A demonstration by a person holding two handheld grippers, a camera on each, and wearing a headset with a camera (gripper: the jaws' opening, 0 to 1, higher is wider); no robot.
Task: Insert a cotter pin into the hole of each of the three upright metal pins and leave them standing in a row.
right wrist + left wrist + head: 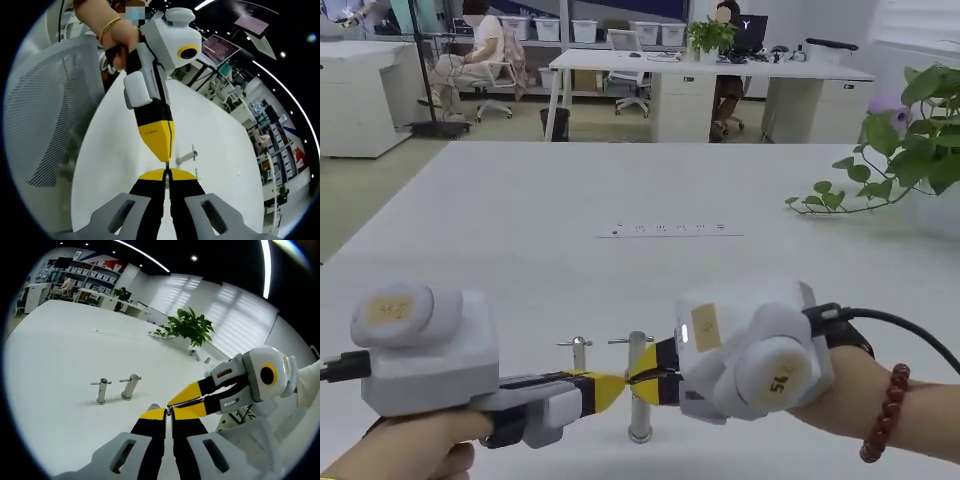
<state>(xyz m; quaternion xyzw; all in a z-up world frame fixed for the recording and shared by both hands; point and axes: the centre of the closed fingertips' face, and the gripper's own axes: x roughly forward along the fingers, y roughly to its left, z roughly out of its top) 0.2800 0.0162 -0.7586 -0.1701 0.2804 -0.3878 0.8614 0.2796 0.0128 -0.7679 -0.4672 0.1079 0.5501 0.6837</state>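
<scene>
Two hand-held grippers meet tip to tip low over the near edge of the white surface (620, 200). From the left comes the left hand-held gripper (612, 387), its yellow-and-black jaws pressed together. The left sticker (390, 308) on its housing carries digits too blurred to read. Just beyond its jaws a small metal pin (579, 352) stands upright with a cotter pin (574, 343) through its head. To its right a second metal pin (638, 405) is also upright and crossed by a second cotter pin (626, 340). In the left gripper view a grey rounded end (154, 406) sits just behind the tips; it is probably the third pin, though I cannot be sure. The right hand-held gripper (640, 378) reaches in from the right, jaws likewise pressed together and touching the other's tips. That looks like passing or steadying a cotter pin, but whether one is pinched there is too small to tell. The right sticker (782, 378) is equally unreadable. Farther off lie an illegible printed strip (670, 230) and, at far right, a plant (910, 140).
</scene>
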